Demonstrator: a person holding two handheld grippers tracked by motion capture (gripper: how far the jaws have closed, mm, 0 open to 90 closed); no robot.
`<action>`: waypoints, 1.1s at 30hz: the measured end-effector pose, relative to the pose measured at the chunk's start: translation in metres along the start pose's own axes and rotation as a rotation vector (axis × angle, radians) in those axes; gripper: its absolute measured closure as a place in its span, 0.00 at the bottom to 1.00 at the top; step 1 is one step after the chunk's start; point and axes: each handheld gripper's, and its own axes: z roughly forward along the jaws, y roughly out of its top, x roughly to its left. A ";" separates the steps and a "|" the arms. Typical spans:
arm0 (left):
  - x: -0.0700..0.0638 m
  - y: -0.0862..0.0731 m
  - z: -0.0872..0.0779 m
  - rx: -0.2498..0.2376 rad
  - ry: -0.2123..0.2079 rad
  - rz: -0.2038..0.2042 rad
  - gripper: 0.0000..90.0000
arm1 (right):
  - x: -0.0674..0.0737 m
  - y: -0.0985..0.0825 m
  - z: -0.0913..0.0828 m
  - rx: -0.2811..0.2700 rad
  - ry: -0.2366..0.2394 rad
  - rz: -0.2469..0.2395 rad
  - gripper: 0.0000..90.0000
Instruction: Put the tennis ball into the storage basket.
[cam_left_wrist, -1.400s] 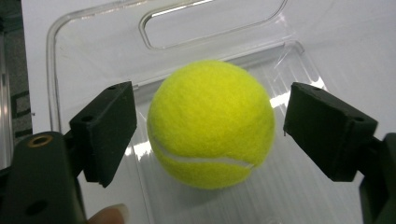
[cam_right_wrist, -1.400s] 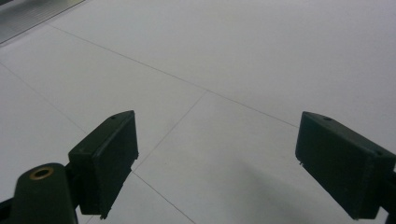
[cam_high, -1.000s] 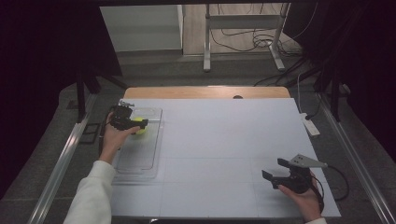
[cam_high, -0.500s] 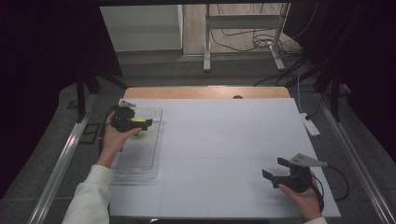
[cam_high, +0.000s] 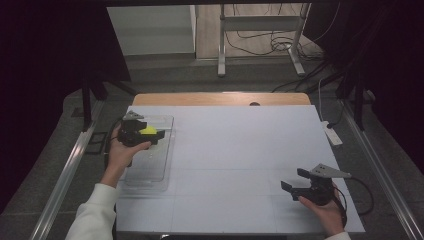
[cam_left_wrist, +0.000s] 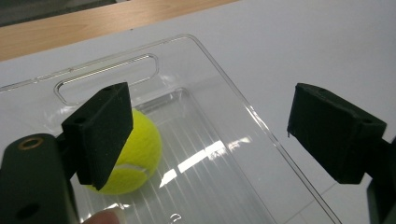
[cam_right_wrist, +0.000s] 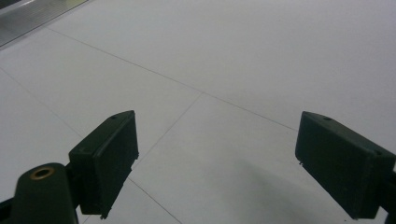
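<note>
A yellow-green tennis ball (cam_left_wrist: 133, 156) lies at the far end of a clear plastic tray (cam_left_wrist: 219, 154) near its handle slot. My left gripper (cam_left_wrist: 210, 112) hovers above it, open; the ball sits below and partly behind the left pad, and neither pad touches it. From above, the left gripper (cam_high: 156, 134) hangs over the tray (cam_high: 150, 167) at the table's left with the ball (cam_high: 147, 131) beside its jaws. My right gripper (cam_high: 294, 180) rests at the near right, open, with only bare white table between its pads (cam_right_wrist: 112, 158).
The white table (cam_high: 240, 150) has a wooden strip (cam_high: 220, 98) along its far edge. A small white device (cam_high: 331, 134) lies at the right edge. Metal rails run along both sides, and a frame with cables stands beyond the table.
The left gripper has shifted slightly over the tray's far end and risen a little; the ball stays in the tray. The right gripper has not moved.
</note>
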 end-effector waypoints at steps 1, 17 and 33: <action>-0.001 -0.001 -0.001 -0.002 -0.002 0.005 0.17 | 0.000 0.000 0.000 0.001 0.000 0.000 0.15; -0.032 -0.016 -0.018 -0.049 -0.101 0.047 0.17 | 0.004 0.000 -0.004 -0.001 -0.005 -0.006 0.15; -0.064 -0.040 -0.026 -0.065 -0.172 0.100 0.18 | 0.006 -0.002 -0.007 -0.005 -0.010 -0.003 0.15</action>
